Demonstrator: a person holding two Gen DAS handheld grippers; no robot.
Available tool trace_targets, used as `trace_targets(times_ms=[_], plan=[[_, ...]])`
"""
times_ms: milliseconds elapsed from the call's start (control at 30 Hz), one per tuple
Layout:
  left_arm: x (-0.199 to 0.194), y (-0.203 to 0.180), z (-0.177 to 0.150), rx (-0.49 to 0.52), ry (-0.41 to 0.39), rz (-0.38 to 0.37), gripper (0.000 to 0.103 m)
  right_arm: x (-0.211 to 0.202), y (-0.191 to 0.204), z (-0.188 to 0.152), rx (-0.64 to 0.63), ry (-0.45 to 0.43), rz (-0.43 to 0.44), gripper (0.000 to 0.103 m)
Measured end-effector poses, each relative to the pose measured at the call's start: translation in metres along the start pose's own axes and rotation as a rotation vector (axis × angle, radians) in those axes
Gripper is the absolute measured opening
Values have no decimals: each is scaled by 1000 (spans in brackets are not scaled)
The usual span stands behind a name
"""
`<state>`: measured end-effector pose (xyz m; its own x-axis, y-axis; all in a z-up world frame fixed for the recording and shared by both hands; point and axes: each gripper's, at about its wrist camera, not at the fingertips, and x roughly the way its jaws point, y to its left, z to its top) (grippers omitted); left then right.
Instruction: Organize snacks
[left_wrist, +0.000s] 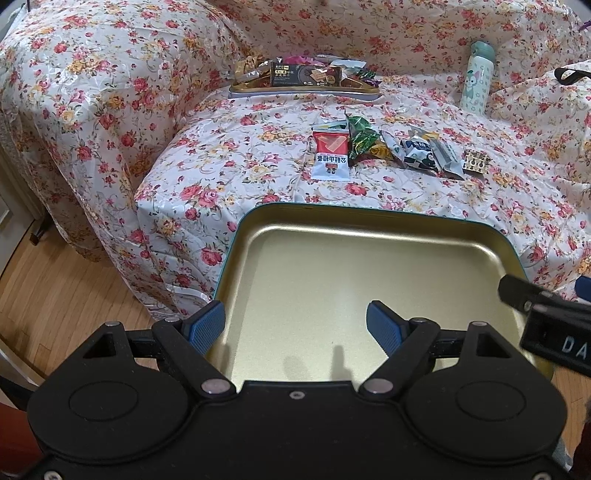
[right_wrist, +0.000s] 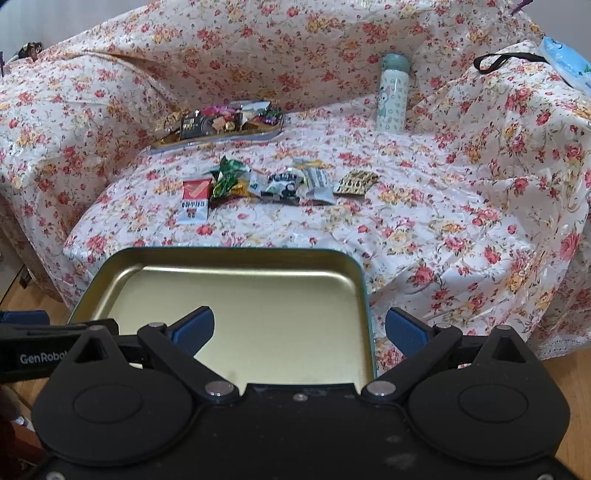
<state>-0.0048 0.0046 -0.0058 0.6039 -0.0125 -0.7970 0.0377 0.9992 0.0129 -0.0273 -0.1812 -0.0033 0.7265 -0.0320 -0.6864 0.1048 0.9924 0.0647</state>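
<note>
Lower centre of both views: an empty gold tin tray (left_wrist: 369, 266), teal-rimmed, at the front edge of the floral cover (left_wrist: 221, 177). Upper centre: a second tray (left_wrist: 306, 90) piled with wrapped snacks. Between the trays, a row of loose snack packets (left_wrist: 384, 147). The left gripper (left_wrist: 295, 325) and right gripper (right_wrist: 299, 328) both gape wide, holding nothing. Only the right wrist view shows a blue packet (right_wrist: 565, 62), upper right; both show the bottle (left_wrist: 478, 77).

The tray (left_wrist: 369, 258) was gold inside with a teal rim; the cover (left_wrist: 229, 162) was white with red and yellow roses; the bottle (left_wrist: 476, 79) was mint green.
</note>
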Motion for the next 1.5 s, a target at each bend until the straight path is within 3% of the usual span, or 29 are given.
trace_targets(times_ms=[167,367,667,800,1133,1500], plan=[[1,0,4,-3,-20,-27,84,2,-2,3,17,-27,-47,103],[6,5,19,-16,-68,-29,84,14,-5,11,46,-10,-12,101],[18,7,44,-15,-132,-38,81,31,-9,30,43,-10,-44,95],[32,6,53,-13,-117,-61,78,40,-14,36,59,2,-47,91],[72,5,77,6,-51,-63,78,73,-28,56,101,49,-35,90],[119,-3,115,48,-17,-92,78,123,-50,88,155,83,-79,90]])
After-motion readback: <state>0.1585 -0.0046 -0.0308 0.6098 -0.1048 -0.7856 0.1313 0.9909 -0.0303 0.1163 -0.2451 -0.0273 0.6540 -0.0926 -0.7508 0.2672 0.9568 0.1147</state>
